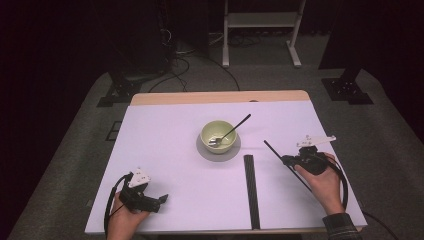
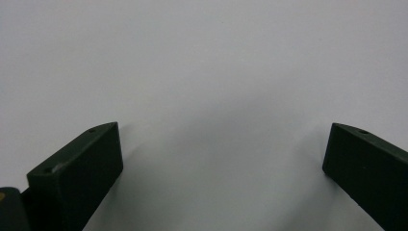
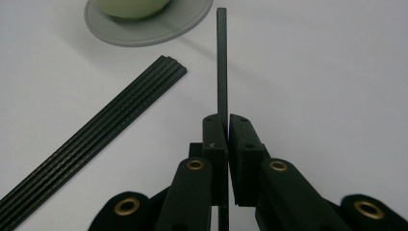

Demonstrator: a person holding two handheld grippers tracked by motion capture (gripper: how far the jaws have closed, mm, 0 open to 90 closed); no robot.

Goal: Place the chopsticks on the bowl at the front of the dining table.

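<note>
My right gripper (image 1: 288,161) (image 3: 226,121) is shut on a thin black stick (image 1: 272,150) (image 3: 221,57), which juts out past the jaws toward the bowl. A bundle of several black sticks (image 1: 251,190) (image 3: 96,139) lies flat on the table to its left. A pale green bowl (image 1: 219,136) (image 3: 132,6) sits on a grey saucer (image 1: 218,151) (image 3: 149,26) at the table's middle, with a fork (image 1: 231,130) leaning in it. Over bare white table at the near left, my left gripper (image 1: 161,200) (image 2: 223,154) stands open with nothing between its jaws.
The white table top (image 1: 165,150) has a wooden strip (image 1: 220,97) along its far edge. Beyond it are grey floor, cables (image 1: 175,70) and a white frame's legs (image 1: 260,35).
</note>
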